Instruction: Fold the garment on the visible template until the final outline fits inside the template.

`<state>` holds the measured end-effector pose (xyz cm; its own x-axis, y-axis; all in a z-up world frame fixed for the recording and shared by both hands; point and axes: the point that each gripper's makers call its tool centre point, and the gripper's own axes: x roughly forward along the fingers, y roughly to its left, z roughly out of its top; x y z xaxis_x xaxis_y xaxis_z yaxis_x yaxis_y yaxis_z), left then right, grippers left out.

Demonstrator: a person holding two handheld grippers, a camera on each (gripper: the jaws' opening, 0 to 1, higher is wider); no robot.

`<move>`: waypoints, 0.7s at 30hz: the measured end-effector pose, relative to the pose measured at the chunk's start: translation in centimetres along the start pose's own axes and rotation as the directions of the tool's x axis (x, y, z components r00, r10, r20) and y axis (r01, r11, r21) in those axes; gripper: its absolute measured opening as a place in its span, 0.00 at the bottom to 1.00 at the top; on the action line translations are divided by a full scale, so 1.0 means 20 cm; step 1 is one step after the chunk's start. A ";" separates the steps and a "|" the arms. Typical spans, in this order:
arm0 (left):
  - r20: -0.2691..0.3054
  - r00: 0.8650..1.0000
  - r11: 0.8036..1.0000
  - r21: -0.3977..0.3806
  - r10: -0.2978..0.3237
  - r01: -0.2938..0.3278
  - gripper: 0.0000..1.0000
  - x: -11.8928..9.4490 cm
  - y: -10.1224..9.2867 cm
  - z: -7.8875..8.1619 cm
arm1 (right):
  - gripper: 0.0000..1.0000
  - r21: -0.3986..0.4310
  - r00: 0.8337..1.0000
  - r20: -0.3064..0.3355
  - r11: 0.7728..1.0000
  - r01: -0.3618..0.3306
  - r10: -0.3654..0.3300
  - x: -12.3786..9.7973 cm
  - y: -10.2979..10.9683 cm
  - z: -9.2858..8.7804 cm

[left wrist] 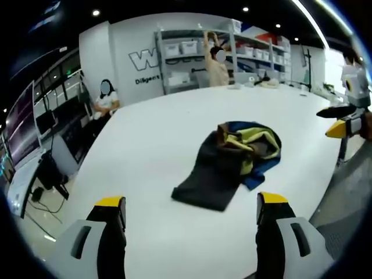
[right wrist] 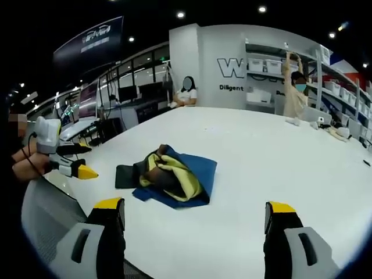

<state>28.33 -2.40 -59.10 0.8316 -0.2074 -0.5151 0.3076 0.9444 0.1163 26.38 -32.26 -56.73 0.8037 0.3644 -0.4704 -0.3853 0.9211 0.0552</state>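
Yellow-tipped, grey-bodied: the left gripper (left wrist: 192, 206), jaws spread wide, holding nothing, touching nothing, poised above the white table (left wrist: 145, 139). Ahead of and between those jaws, well apart from the tips, the garment (left wrist: 229, 163): a bunched heap of dark grey, blue and yellow-green cloth, its dark grey part spread nearest, its blue and yellow folds farther off. At the right edge of the left gripper view, beyond the right jaw, the right gripper (left wrist: 343, 125), off the table edge.

Same yellow tips on the right gripper (right wrist: 195, 215), jaws likewise parted wide and empty, clear of the cloth. Ahead of the left jaw, the garment (right wrist: 174, 174), blue layer underneath, yellow folded on top. Far to the left, beside the table rim (right wrist: 64, 186), the left gripper (right wrist: 78, 168).
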 end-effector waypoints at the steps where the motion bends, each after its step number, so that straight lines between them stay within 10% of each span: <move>1: -0.001 1.000 1.000 -0.004 0.002 -0.002 0.91 0.00 0.00 0.00 | 0.99 -0.002 1.000 -0.006 1.000 0.000 0.000 0.00 0.00 -0.01; 21: -0.009 1.000 1.000 -0.016 0.009 -0.009 0.91 0.00 0.01 -0.01 | 0.99 -0.009 1.000 -0.014 1.000 0.002 -0.002 0.00 0.00 -0.01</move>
<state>28.27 -2.07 -59.24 0.8303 -0.1967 -0.5215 0.2927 0.9501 0.1076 26.28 -32.24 -56.95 0.7981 0.3605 -0.4829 -0.3877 0.9206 0.0464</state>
